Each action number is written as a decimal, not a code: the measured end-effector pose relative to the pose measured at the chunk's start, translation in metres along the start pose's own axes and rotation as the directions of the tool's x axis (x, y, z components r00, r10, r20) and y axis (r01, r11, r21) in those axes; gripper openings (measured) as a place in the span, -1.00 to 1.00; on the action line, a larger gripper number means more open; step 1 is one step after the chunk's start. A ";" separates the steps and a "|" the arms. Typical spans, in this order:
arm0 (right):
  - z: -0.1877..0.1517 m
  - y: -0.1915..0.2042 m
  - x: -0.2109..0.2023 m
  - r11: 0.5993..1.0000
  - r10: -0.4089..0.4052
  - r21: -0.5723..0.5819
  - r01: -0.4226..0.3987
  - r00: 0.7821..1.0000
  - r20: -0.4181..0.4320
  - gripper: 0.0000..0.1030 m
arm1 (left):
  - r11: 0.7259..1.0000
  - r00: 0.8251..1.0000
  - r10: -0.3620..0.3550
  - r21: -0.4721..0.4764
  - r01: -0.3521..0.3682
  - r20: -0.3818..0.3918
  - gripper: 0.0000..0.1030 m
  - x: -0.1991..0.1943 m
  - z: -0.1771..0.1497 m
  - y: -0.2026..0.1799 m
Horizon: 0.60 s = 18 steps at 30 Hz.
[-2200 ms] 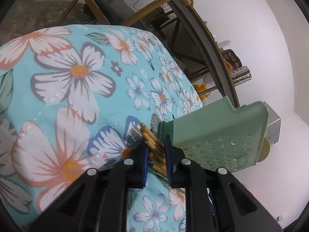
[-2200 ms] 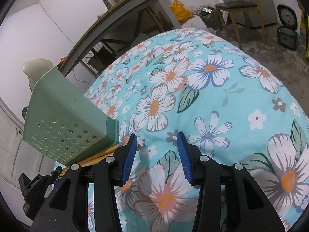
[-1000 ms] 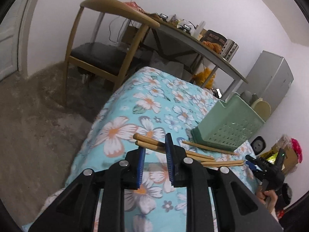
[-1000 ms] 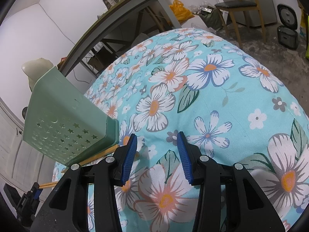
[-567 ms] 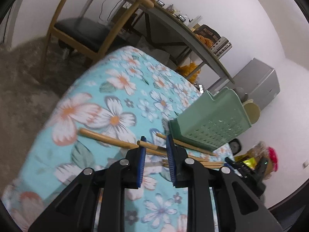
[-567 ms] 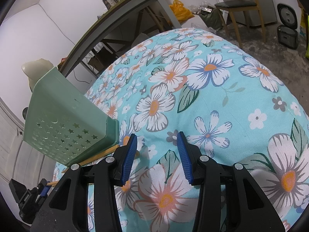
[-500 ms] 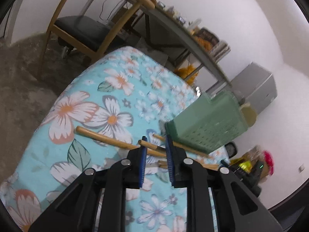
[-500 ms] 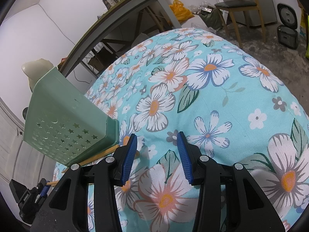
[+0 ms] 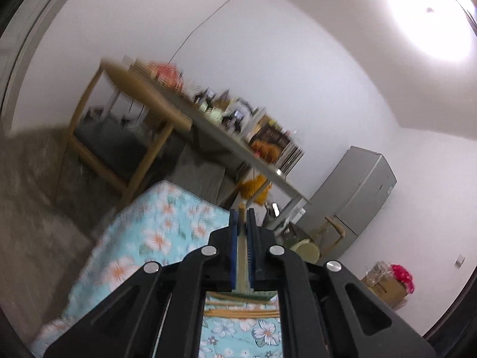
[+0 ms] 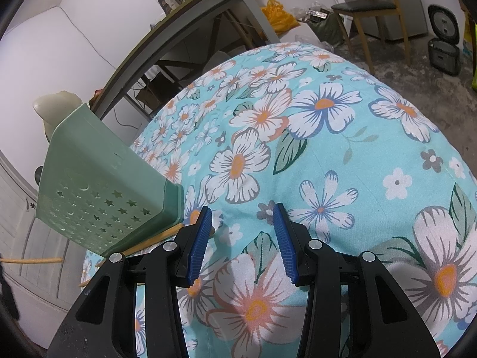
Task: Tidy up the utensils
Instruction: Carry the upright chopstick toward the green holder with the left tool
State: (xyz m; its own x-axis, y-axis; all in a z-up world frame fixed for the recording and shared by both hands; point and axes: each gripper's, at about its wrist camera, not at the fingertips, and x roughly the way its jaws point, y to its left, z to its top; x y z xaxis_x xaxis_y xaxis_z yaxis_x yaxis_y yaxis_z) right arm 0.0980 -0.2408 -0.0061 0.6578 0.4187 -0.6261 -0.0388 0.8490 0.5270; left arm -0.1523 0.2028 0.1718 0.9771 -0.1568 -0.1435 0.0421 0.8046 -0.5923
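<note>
My left gripper [image 9: 242, 217] is shut on a wooden chopstick [image 9: 242, 208], held end-on between the blue pads, lifted and tilted up toward the room. Below it more wooden chopsticks [image 9: 241, 313] lie on the floral cloth [image 9: 149, 238]. In the right wrist view the green perforated utensil holder [image 10: 98, 185] lies tipped on the floral cloth [image 10: 328, 149], with chopsticks [image 10: 155, 238] under its edge. A chopstick [image 10: 29, 260] held in the air shows at the far left. My right gripper [image 10: 243, 217] is open and empty just above the cloth, right of the holder.
A wooden chair [image 9: 119, 137] and a cluttered grey table [image 9: 223, 125] stand beyond the cloth-covered surface. A grey fridge [image 9: 351, 191] stands at the right. In the right wrist view a chair [image 10: 369, 9] and a rice cooker [image 10: 444, 35] are on the floor.
My left gripper has lifted away from the cloth with a chopstick and swung upward, so its view now faces the room. The right gripper has not moved.
</note>
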 end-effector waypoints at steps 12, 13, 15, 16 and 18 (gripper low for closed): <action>0.000 0.000 -0.001 1.000 0.002 0.001 -0.002 1.000 0.000 -0.19 | 0.875 0.942 0.290 0.444 -0.190 -0.168 -0.90 -0.014 -0.001 -0.059; 0.000 0.000 -0.001 1.000 0.002 0.001 -0.002 1.000 0.000 -0.19 | 0.875 0.935 0.302 0.444 -0.195 -0.185 -0.90 -0.006 -0.005 -0.055; 0.000 0.001 -0.001 1.000 0.002 0.001 -0.002 1.000 0.001 -0.19 | 0.884 0.930 0.300 0.428 -0.188 -0.211 -0.89 0.007 -0.013 -0.047; -0.001 0.001 -0.001 1.000 0.002 0.001 -0.002 1.000 0.001 -0.19 | 0.882 0.932 0.304 0.428 -0.197 -0.197 -0.89 0.013 -0.016 -0.043; -0.001 0.001 -0.001 1.000 0.006 0.005 -0.006 1.000 0.003 -0.19 | 0.872 0.935 0.310 0.445 -0.205 -0.175 -0.89 0.020 -0.020 -0.043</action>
State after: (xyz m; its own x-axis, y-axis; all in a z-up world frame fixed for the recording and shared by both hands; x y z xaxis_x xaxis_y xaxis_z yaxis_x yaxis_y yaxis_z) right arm 0.0965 -0.2399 -0.0055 0.6594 0.4230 -0.6215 -0.0392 0.8449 0.5335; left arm -0.1386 0.1531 0.1782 0.8898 0.0024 -0.4563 -0.0712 0.9885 -0.1337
